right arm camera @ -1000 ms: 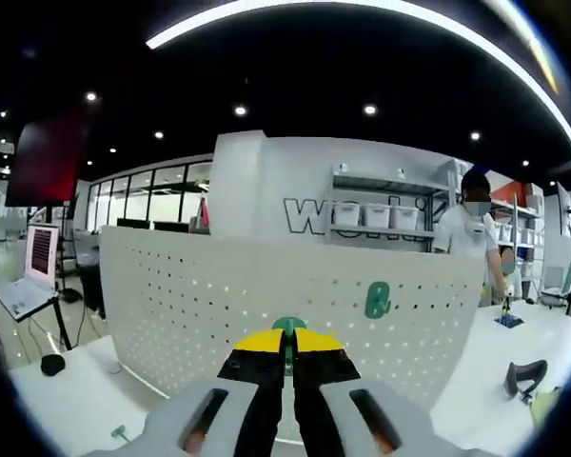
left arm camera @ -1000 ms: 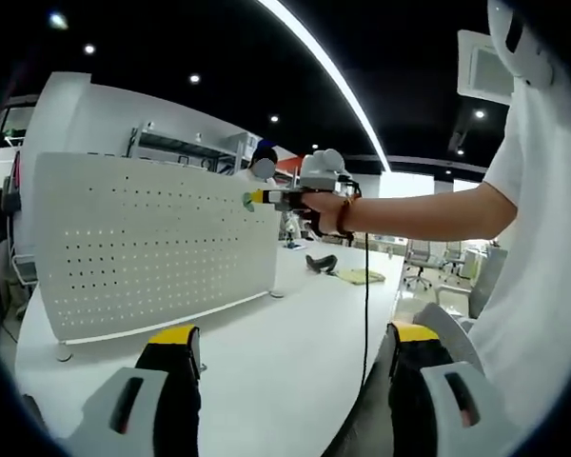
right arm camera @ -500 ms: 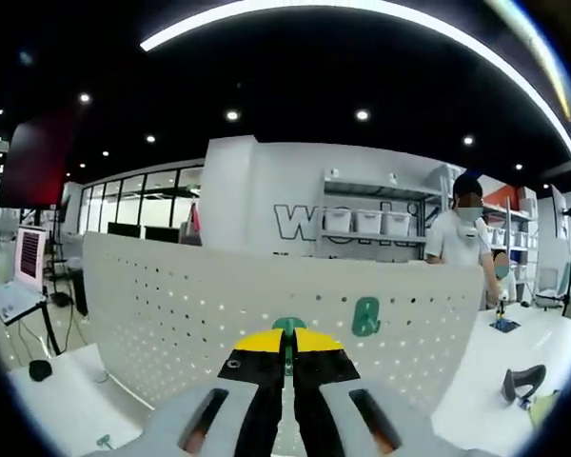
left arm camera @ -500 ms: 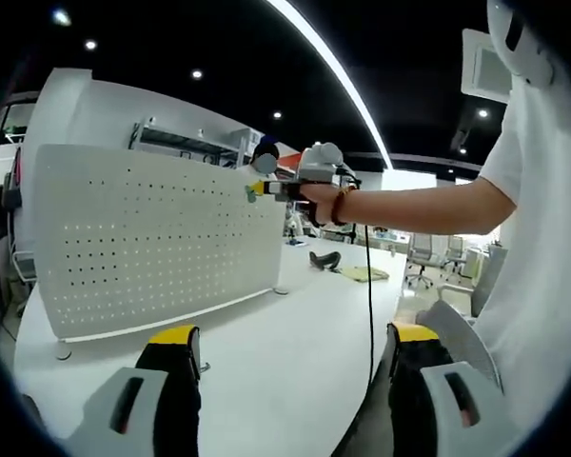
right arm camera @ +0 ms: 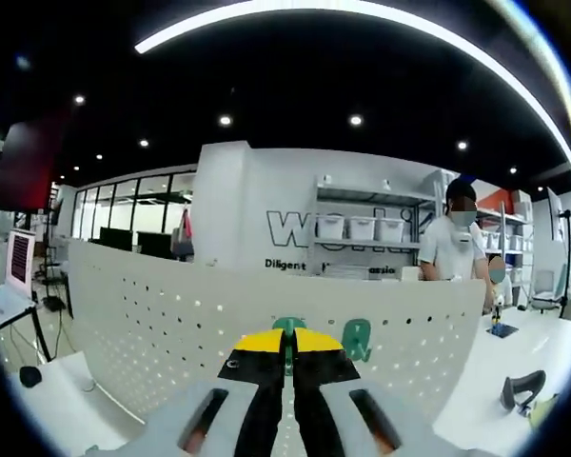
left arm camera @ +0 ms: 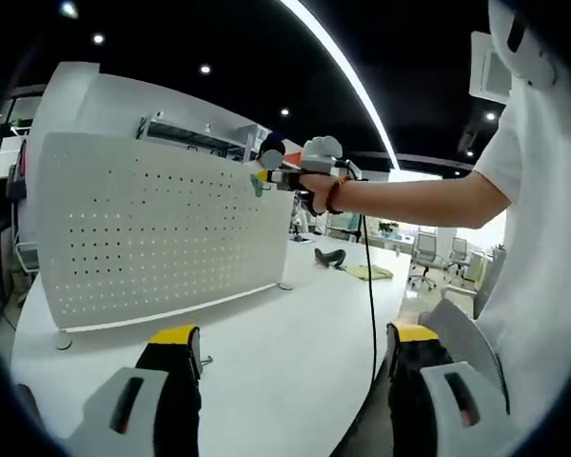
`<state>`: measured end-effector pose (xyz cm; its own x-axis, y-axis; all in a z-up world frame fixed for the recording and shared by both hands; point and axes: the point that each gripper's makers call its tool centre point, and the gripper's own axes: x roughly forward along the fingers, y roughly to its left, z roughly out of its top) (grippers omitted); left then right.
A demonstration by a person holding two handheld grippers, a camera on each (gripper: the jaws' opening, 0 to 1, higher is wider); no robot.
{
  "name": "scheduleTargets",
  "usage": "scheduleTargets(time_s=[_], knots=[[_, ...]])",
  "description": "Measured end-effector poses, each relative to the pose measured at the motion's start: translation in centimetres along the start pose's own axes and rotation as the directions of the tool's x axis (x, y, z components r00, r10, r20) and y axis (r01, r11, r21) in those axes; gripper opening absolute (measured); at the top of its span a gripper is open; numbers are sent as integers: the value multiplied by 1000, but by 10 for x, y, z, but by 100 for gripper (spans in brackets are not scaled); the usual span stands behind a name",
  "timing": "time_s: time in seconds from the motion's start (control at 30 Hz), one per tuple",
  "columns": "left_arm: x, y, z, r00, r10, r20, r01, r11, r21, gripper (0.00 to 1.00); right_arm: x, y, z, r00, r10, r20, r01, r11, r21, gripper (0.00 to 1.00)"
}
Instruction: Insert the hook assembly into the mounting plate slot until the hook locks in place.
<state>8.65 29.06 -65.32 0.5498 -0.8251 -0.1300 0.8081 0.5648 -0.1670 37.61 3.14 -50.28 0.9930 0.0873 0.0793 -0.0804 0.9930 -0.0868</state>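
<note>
Jaws of the right gripper pinch a small green plastic hook, pointing straight toward the white perforated metal mounting plate just ahead, while the left gripper, spread empty, hangs well back.

Ahead and right of the claw, a masked person is seen beside shelving holding white bins.

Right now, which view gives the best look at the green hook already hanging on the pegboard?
The right gripper view: the green hook faces the camera near the pegboard's top edge, beside the shut right tool. In the left gripper view it is a small green speck at the board's corner.
</note>
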Motion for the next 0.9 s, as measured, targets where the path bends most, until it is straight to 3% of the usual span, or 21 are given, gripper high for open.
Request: scheduleTargets(time_s=[0.9], knots=[[4,14,-1,1000,18,-19,-18,1000,-13,83,30,-12,-7,1000,-20,12,19,999,31,0]])
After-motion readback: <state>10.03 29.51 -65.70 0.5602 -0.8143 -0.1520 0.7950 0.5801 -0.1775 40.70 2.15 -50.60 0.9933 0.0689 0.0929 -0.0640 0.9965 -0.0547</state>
